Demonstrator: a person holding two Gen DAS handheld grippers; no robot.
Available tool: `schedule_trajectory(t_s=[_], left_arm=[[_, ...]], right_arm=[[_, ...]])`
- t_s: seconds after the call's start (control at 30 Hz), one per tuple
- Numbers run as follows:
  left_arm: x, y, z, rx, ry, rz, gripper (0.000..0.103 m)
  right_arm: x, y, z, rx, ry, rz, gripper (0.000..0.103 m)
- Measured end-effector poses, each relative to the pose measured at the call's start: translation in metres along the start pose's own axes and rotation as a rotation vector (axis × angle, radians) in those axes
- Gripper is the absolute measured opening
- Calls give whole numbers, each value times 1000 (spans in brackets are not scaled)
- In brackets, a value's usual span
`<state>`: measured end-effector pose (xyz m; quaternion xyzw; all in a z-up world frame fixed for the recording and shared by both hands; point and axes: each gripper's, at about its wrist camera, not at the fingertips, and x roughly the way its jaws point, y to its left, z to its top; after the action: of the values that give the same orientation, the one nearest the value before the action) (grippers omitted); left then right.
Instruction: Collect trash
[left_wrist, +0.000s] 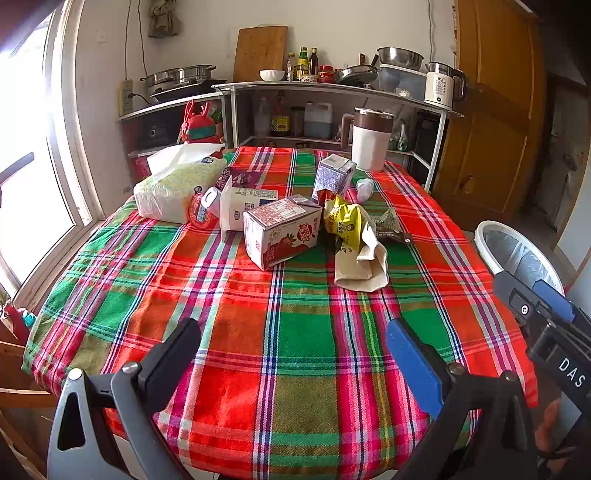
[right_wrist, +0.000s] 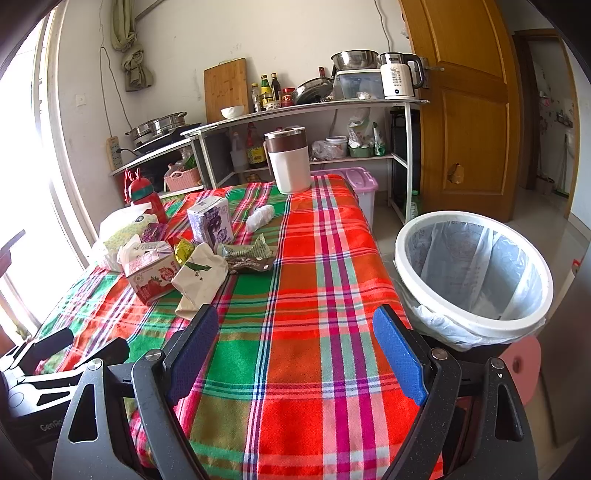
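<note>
Both grippers hang over the near edge of the table (left_wrist: 295, 369), each with its fingers spread wide and nothing between them. The left gripper (left_wrist: 293, 354) points up the middle of the plaid cloth; the right gripper (right_wrist: 295, 347) is nearer the table's right side, just beside the bin (right_wrist: 472, 325).

The trash lies in a loose heap on the far half of the table, well apart from both grippers. Nearest is the strawberry carton (left_wrist: 282, 232), tipped on its side. Just right of it a beige paper bag (left_wrist: 364, 262) lies crumpled, with a yellow wrapper (left_wrist: 343, 219) touching its top. Behind the carton stands a purple carton (left_wrist: 334, 175), and left of it a white carton (left_wrist: 240, 206) lies on its side. A green wrapper (right_wrist: 251, 251) and a dark one (right_wrist: 251, 264) lie right of the bag. A white wad (right_wrist: 260, 216) lies further back.

The bin, white-rimmed and lined with clear plastic, is off the table's right edge. A jug (right_wrist: 288, 162) stands at the table's far end, a tissue pack (left_wrist: 173, 184) at its left.
</note>
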<state>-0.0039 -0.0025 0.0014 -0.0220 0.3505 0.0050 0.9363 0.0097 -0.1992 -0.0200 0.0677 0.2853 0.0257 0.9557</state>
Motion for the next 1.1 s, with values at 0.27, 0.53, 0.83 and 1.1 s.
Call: schedule_trajectory(t_s=[0.27,0.53,0.83,1.1], left_arm=[[6,6,2,-5,9,-5,102],[12,43,5,-58,19,-22,102],[27,74,13,-64,39,-19,102],[42,85,20,-90,72,-49,101]], right_arm=[[6,4,0,-9,13,9,86],[25,21,2,-37,49,79,86],[58,56,9,-76,121,211,86],[90,76,15,-91,185,215,63]])
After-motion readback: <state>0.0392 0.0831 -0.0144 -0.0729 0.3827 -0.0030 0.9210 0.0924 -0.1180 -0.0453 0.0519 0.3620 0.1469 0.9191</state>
